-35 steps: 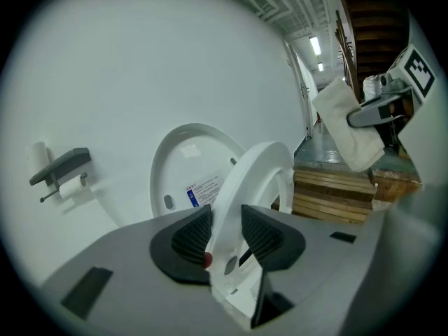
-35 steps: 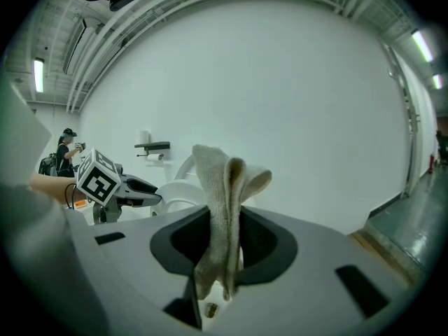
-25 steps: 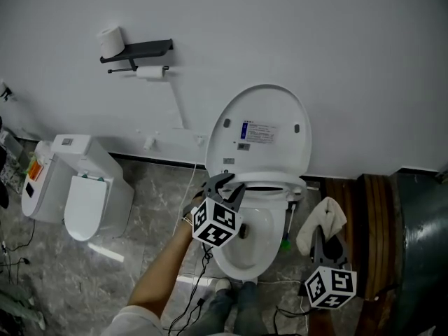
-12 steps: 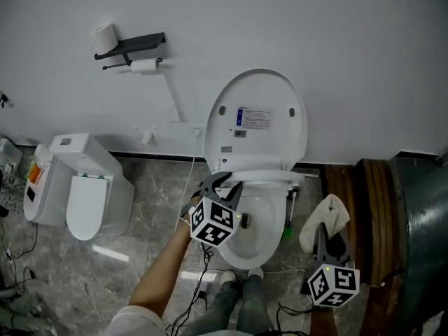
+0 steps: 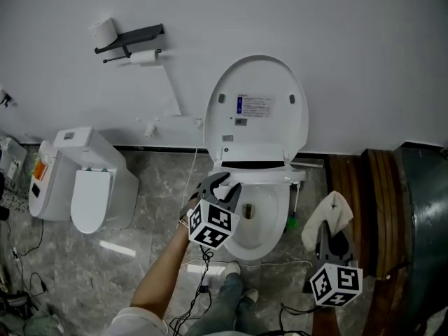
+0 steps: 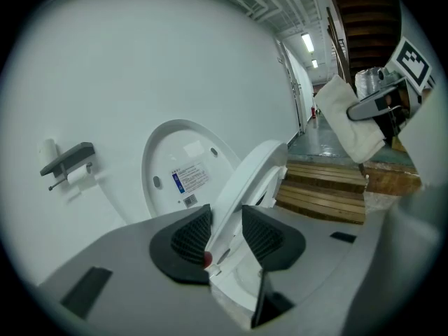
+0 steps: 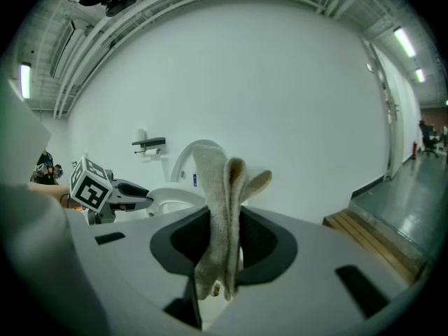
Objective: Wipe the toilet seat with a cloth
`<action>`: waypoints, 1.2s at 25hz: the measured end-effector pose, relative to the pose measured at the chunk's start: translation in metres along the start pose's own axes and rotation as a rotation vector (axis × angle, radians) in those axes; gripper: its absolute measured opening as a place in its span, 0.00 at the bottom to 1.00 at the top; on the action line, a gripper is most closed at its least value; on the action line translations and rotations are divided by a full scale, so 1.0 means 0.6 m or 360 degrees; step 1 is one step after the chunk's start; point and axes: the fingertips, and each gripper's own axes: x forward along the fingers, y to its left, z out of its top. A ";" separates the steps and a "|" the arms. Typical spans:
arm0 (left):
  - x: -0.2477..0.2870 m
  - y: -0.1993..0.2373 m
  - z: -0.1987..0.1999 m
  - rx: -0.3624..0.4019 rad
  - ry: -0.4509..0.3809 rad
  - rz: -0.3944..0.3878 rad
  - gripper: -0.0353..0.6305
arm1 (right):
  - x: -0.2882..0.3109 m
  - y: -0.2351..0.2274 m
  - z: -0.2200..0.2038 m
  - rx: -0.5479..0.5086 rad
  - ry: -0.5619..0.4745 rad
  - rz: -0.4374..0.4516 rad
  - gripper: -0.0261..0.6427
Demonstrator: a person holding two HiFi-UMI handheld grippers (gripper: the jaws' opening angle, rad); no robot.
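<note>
My left gripper [image 6: 225, 231] pinches the toilet seat [image 6: 246, 177], its rim tilted up between the pads, the bowl [image 5: 271, 224] with its dark drain just beyond them. My right gripper [image 7: 225, 238] clamps the folded cloth [image 7: 215, 201], which stands up past its fingertips

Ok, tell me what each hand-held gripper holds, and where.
Left hand-held gripper: the toilet seat, clamped by the edge of its rim. Right hand-held gripper: the cloth, pinched across its folded middle, ends free.
</note>
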 end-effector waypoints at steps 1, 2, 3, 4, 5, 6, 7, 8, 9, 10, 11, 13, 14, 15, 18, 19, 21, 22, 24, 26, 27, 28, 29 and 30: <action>-0.003 -0.004 -0.005 0.0006 0.0012 -0.0002 0.28 | -0.007 0.000 -0.006 0.0002 0.0006 0.0003 0.18; -0.005 -0.008 -0.010 0.0015 0.0025 -0.0004 0.28 | -0.014 0.000 -0.014 0.0005 0.0015 0.0006 0.18; -0.007 -0.011 -0.013 0.0023 0.0036 -0.0005 0.28 | -0.020 -0.001 -0.020 0.0005 0.0024 0.0008 0.18; -0.008 -0.013 -0.015 0.0029 0.0044 -0.0001 0.28 | -0.026 -0.003 -0.024 -0.0001 0.0031 0.0007 0.18; -0.009 -0.016 -0.016 0.0031 0.0048 0.0006 0.28 | -0.031 -0.006 -0.027 -0.0008 0.0036 0.0004 0.18; -0.010 -0.019 -0.017 0.0032 0.0049 0.0013 0.28 | -0.036 -0.010 -0.029 -0.0013 0.0038 0.0000 0.18; -0.012 -0.023 -0.019 0.0031 0.0050 0.0018 0.28 | -0.040 -0.013 -0.031 -0.0013 0.0039 -0.0003 0.18; -0.015 -0.028 -0.023 0.0029 0.0051 0.0018 0.28 | -0.044 -0.015 -0.034 -0.0009 0.0039 -0.0006 0.18; -0.019 -0.034 -0.028 0.0025 0.0052 0.0013 0.28 | -0.048 -0.016 -0.038 -0.0005 0.0041 -0.0008 0.18; -0.022 -0.040 -0.034 0.0021 0.0056 0.0007 0.28 | -0.051 -0.017 -0.041 -0.0004 0.0044 -0.0010 0.18; -0.026 -0.046 -0.039 0.0018 0.0061 0.0000 0.28 | -0.053 -0.017 -0.045 -0.0003 0.0050 -0.0011 0.18; -0.031 -0.058 -0.050 0.0018 0.0070 -0.0004 0.28 | -0.058 -0.017 -0.051 -0.0004 0.0063 -0.0008 0.18; -0.034 -0.062 -0.054 0.0021 0.0072 -0.0002 0.28 | -0.060 -0.017 -0.054 -0.0004 0.0068 -0.0007 0.18; -0.035 -0.066 -0.058 0.0025 0.0072 0.0002 0.28 | -0.062 -0.017 -0.056 -0.0004 0.0071 -0.0006 0.18; -0.039 -0.076 -0.067 0.0029 0.0072 0.0013 0.28 | -0.067 -0.016 -0.059 -0.0010 0.0065 -0.0004 0.18; -0.041 -0.080 -0.070 0.0030 0.0073 0.0016 0.28 | -0.069 -0.016 -0.060 -0.0012 0.0062 -0.0003 0.18; -0.045 -0.088 -0.079 0.0035 0.0079 0.0019 0.28 | -0.073 -0.016 -0.065 -0.0014 0.0065 -0.0002 0.18; -0.047 -0.092 -0.082 0.0039 0.0083 0.0017 0.28 | -0.074 -0.017 -0.068 -0.0014 0.0069 -0.0001 0.18; -0.051 -0.099 -0.089 0.0047 0.0091 0.0011 0.28 | -0.078 -0.017 -0.075 -0.0015 0.0079 0.0001 0.18; -0.054 -0.106 -0.096 0.0053 0.0093 0.0007 0.28 | -0.082 -0.017 -0.082 -0.0019 0.0088 0.0006 0.18; -0.055 -0.110 -0.099 0.0055 0.0092 0.0008 0.28 | -0.083 -0.016 -0.085 -0.0022 0.0092 0.0009 0.18; -0.057 -0.113 -0.103 0.0055 0.0091 0.0009 0.28 | -0.084 -0.016 -0.089 -0.0025 0.0095 0.0013 0.18; -0.059 -0.117 -0.107 0.0055 0.0090 0.0011 0.28 | -0.086 -0.015 -0.092 -0.0028 0.0098 0.0016 0.18; -0.061 -0.121 -0.111 0.0057 0.0090 0.0014 0.28 | -0.088 -0.015 -0.096 -0.0032 0.0101 0.0019 0.18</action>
